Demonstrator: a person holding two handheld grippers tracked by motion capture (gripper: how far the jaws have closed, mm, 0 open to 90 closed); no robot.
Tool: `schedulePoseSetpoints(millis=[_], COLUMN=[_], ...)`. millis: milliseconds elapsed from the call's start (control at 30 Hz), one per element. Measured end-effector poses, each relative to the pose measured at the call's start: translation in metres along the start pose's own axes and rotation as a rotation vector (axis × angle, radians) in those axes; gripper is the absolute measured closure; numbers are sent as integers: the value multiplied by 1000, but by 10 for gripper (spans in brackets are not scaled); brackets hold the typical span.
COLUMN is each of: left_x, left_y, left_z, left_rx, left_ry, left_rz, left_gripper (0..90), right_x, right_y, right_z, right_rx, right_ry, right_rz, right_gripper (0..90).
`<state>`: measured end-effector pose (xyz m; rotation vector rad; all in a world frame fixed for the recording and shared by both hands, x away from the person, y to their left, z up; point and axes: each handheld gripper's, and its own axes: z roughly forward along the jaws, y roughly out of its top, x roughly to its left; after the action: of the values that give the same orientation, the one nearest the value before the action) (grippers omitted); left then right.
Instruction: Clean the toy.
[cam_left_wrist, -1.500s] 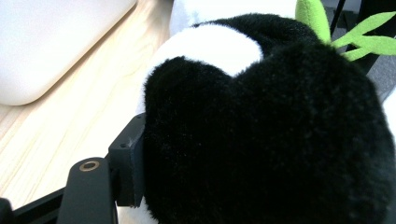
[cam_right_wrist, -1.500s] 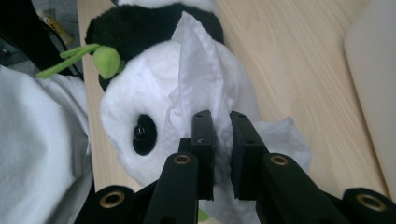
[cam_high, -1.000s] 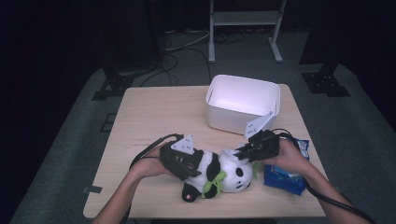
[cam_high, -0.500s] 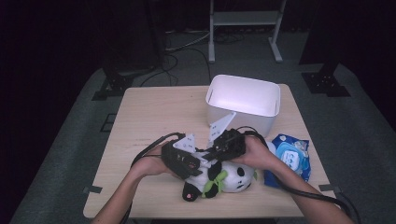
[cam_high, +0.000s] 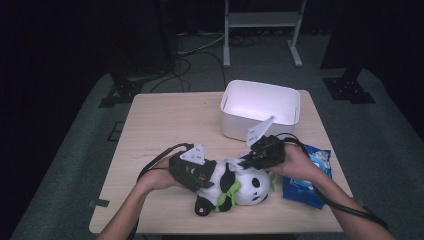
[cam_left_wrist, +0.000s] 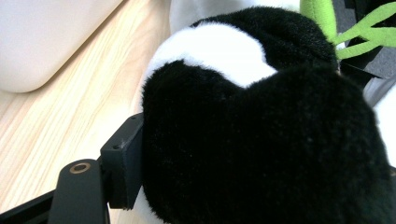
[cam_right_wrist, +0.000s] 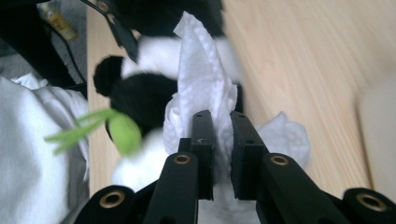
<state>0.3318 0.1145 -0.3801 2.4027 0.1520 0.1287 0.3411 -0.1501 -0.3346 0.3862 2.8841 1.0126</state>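
A black-and-white panda plush (cam_high: 239, 187) with a green leaf sprig lies on its side near the table's front edge. My left gripper (cam_high: 209, 178) has just been closing on the panda's black body; one of its fingers (cam_left_wrist: 122, 164) presses into the fur (cam_left_wrist: 261, 140), and the other is hidden behind the plush. My right gripper (cam_high: 247, 160) hovers just above the panda's upper side. It is shut on a crumpled white wipe (cam_right_wrist: 205, 74), which sticks out past its fingertips (cam_right_wrist: 219, 119).
A white plastic bin (cam_high: 260, 107) stands at the back right of the wooden table (cam_high: 165, 125). A blue pack of wipes (cam_high: 309, 181) lies at the right edge under my right forearm. Cables trail from both grippers toward the front.
My right gripper swung left from above the blue pack to over the panda, then drew back a little to the right, wipe still held. The left hand stayed on the panda.
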Motion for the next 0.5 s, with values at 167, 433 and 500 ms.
schedulePoseSetpoints(millis=[167, 433, 500], left_x=[1, 1, 1], left_y=[4, 22, 28], left_z=[0, -2, -6], left_rx=[30, 107, 132], left_ry=[-3, -33, -42], left_rz=[-1, 12, 28], left_gripper=[270, 198, 187], right_x=[-8, -10, -9], right_y=[-33, -65, -63], right_z=[-18, -22, -19], right_rx=[-26, -89, -97], right_ry=[-22, -8, -3], right_rz=[68, 140, 129], right_gripper=[807, 805, 805])
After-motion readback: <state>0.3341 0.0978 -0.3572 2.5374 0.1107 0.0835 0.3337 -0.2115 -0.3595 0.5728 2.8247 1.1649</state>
